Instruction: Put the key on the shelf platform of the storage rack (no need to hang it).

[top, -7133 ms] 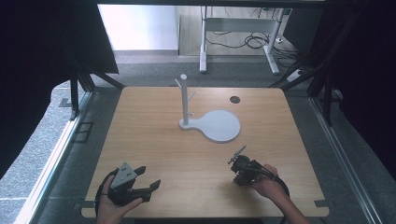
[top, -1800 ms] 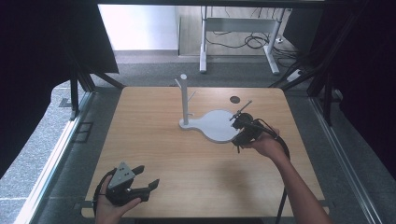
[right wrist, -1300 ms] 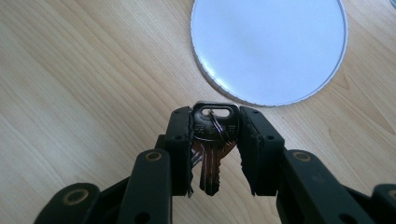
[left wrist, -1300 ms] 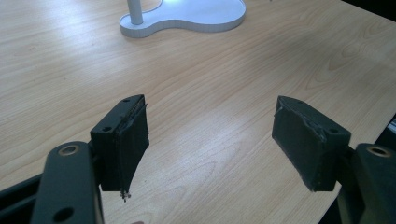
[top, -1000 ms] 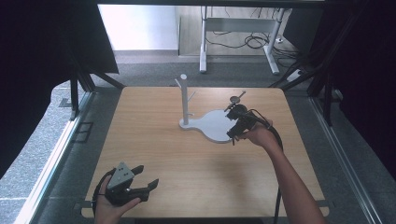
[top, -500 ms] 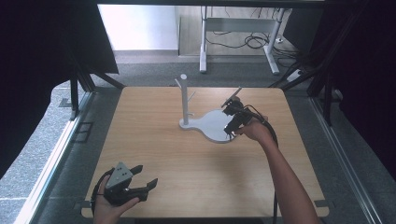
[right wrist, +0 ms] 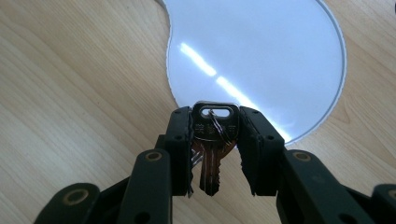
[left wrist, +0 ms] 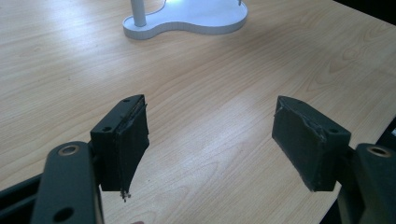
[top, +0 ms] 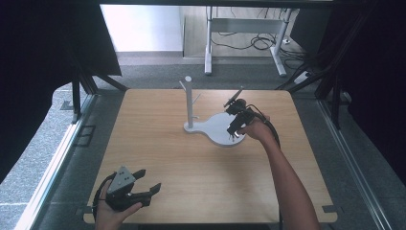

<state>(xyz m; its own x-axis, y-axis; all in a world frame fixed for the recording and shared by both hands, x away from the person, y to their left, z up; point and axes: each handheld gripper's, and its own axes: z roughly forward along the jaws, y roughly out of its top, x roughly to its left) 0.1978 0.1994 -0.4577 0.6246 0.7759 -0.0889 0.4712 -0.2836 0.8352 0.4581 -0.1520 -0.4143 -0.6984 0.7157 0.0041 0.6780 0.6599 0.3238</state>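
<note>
My right tongs (right wrist: 215, 140) grip the keys (right wrist: 212, 140) over the stand (top: 218, 129), hanging left to do; left tongs (left wrist: 210, 140) gape wide.

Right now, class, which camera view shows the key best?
The right gripper view: the key sits close up, clamped between the right tongs, head and blade clear. In the high view the right tongs hide it over the white stand base.

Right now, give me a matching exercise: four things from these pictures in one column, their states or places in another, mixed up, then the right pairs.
1. keys
2. left gripper
3. white stand
4. right gripper

A. open, holding nothing
B. standing on the table's middle
C. clamped between black jaws
D. shut, above the stand's round base

Pairs: 1-C, 2-A, 3-B, 4-D
</note>
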